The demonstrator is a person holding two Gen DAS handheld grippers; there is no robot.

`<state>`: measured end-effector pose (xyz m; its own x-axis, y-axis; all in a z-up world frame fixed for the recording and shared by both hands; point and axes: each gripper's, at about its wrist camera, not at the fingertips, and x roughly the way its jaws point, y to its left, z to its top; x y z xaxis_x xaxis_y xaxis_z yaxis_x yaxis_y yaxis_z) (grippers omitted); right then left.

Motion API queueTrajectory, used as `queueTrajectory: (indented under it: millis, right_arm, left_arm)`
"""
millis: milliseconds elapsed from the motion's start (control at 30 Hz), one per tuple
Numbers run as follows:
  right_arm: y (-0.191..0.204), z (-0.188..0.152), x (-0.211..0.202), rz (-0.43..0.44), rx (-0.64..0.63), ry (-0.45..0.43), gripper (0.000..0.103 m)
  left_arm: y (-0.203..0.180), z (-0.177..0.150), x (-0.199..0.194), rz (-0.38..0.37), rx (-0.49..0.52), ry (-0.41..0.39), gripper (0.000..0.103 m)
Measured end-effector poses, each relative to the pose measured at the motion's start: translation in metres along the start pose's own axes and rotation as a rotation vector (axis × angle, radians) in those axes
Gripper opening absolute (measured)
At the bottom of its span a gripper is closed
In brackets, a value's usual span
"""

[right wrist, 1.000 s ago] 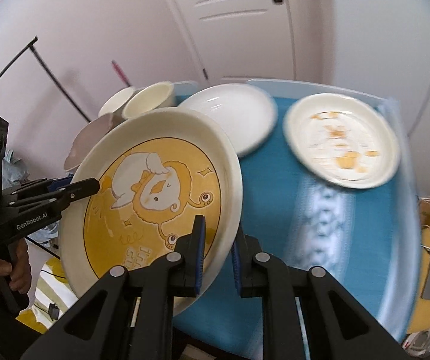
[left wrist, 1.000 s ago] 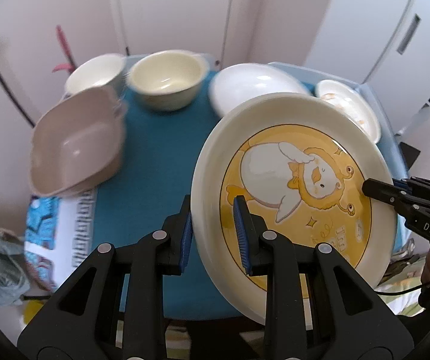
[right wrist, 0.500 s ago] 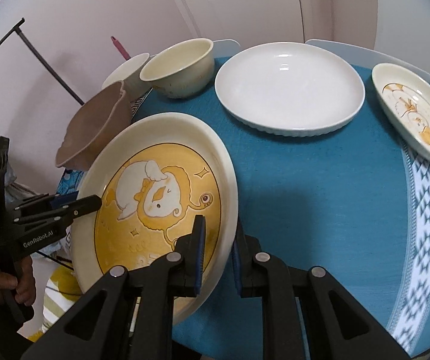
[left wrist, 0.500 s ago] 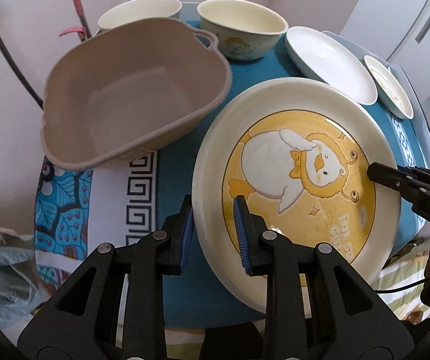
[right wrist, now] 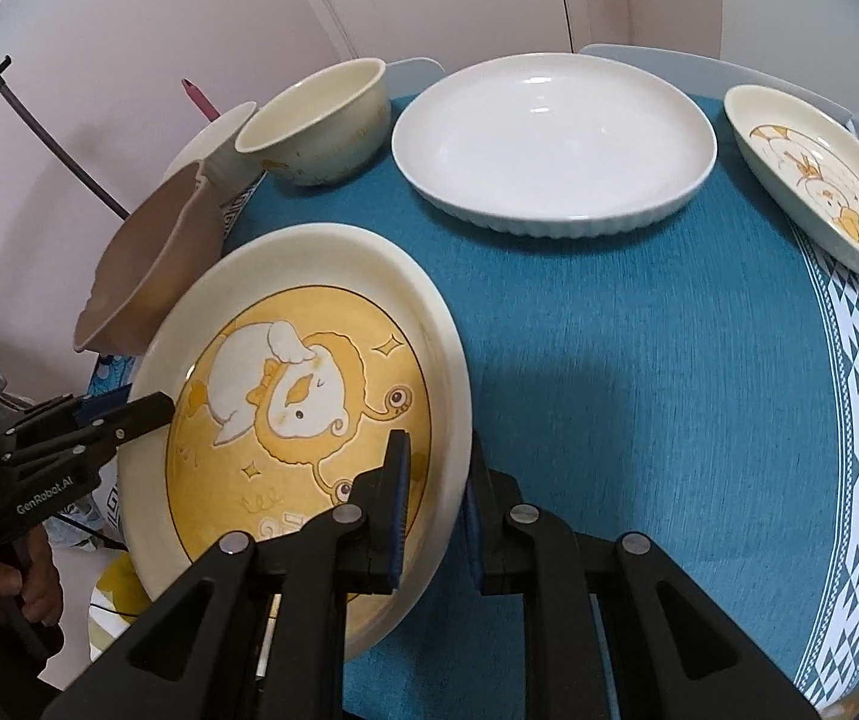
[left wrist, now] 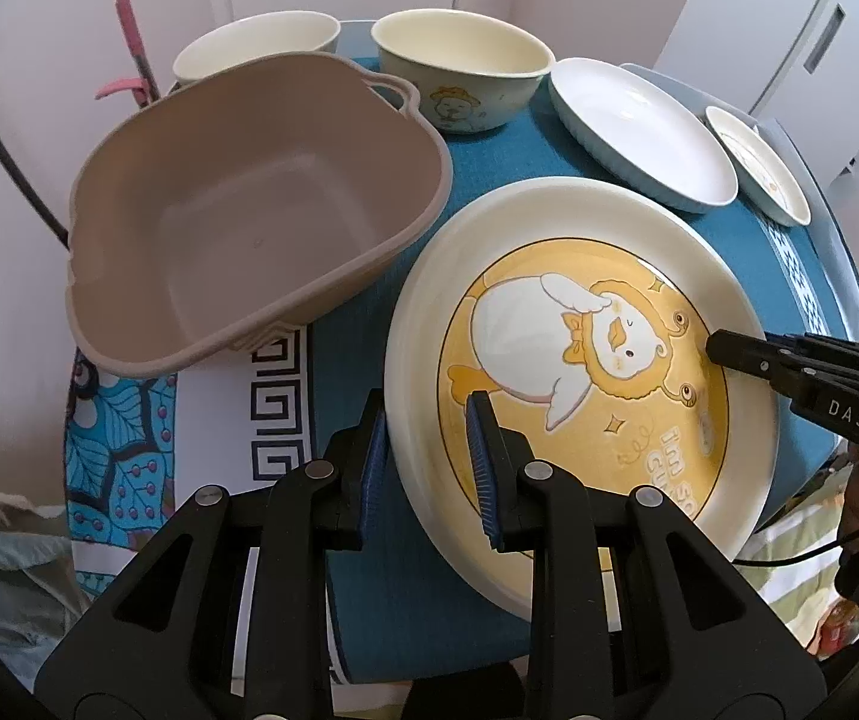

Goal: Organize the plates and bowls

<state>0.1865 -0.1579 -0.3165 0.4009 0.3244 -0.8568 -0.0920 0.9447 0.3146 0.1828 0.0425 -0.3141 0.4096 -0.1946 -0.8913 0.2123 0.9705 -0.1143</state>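
A large cream plate with a yellow duck picture [left wrist: 585, 360] is held tilted above the blue tablecloth. My left gripper [left wrist: 426, 444] is shut on its left rim. My right gripper [right wrist: 435, 480] is shut on its right rim, and the plate also shows in the right wrist view [right wrist: 309, 396]. A taupe plastic basin [left wrist: 249, 210] stands just left of the plate. Behind it are two cream bowls [left wrist: 459, 75] [left wrist: 255, 51]. A white plate [right wrist: 555, 138] and a smaller duck plate [right wrist: 819, 180] lie at the far side.
The blue cloth [right wrist: 639, 390] has a white patterned band near its right edge. A black rod and a pink stick [left wrist: 129, 42] stand at the left behind the basin. White doors are behind the table.
Both grippers have carried the duck plate lower and toward the near left part of the table, beside the taupe basin. The basin and bowls now loom larger.
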Motion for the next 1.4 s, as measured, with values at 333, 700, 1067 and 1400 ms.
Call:
queueTrajectory:
  millis: [333,700,1067,1400]
  right_arm:
    - [0.0,-0.001,0.001,-0.025,0.009,0.001,0.015]
    - [0.001,-0.001,-0.031,-0.019,0.039,-0.051,0.072]
    - [-0.003,0.045,-0.136,-0.061,-0.027,-0.28,0.103]
    - [-0.07,0.122,-0.17,-0.062,-0.155,-0.249,0.103]
  left_arm:
    - [-0.003,0.0,-0.002,0.047,-0.001,-0.006,0.066]
    - [-0.016,0.003,-0.045,0.077,0.029,-0.055,0.078]
    - [-0.048,0.073,-0.121,0.002,0.015,-0.249,0.101]
    - [-0.109,0.135,-0.101,-0.011,-0.087,-0.255,0.101]
